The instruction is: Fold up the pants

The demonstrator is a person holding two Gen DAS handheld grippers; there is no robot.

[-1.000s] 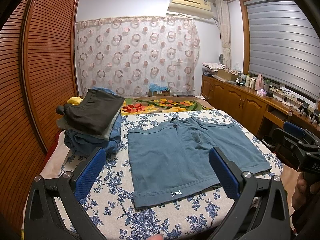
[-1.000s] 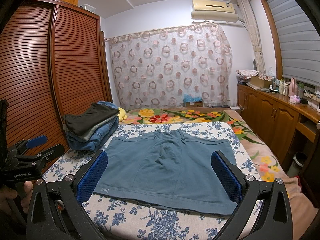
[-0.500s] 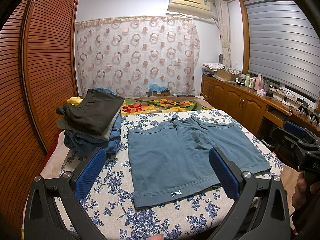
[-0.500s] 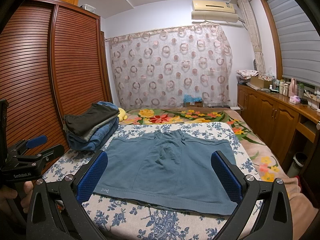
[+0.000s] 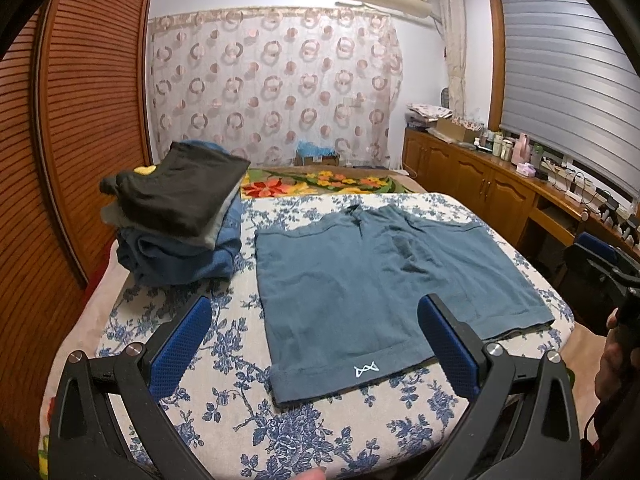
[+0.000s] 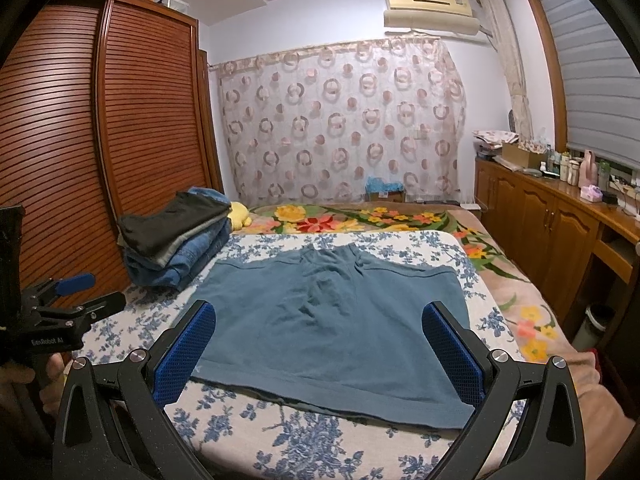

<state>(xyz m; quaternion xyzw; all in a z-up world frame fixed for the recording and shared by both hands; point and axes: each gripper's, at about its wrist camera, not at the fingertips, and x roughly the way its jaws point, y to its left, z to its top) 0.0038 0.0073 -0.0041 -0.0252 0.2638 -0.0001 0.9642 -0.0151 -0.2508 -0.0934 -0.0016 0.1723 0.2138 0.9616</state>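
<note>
Teal shorts [image 5: 384, 292] | flat, unfolded, on floral bedspread [image 5: 224, 412] | left gripper [image 5: 316, 344], right gripper [image 6: 320, 350]: fingers wide apart, empty, above near hems | step: pre-grasp | next: pinch an edge, fold | beyond: folded stack [image 5: 176, 216]

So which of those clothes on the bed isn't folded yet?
The teal shorts, spread flat on the floral sheet; the others sit folded in the stack at the left.
</note>
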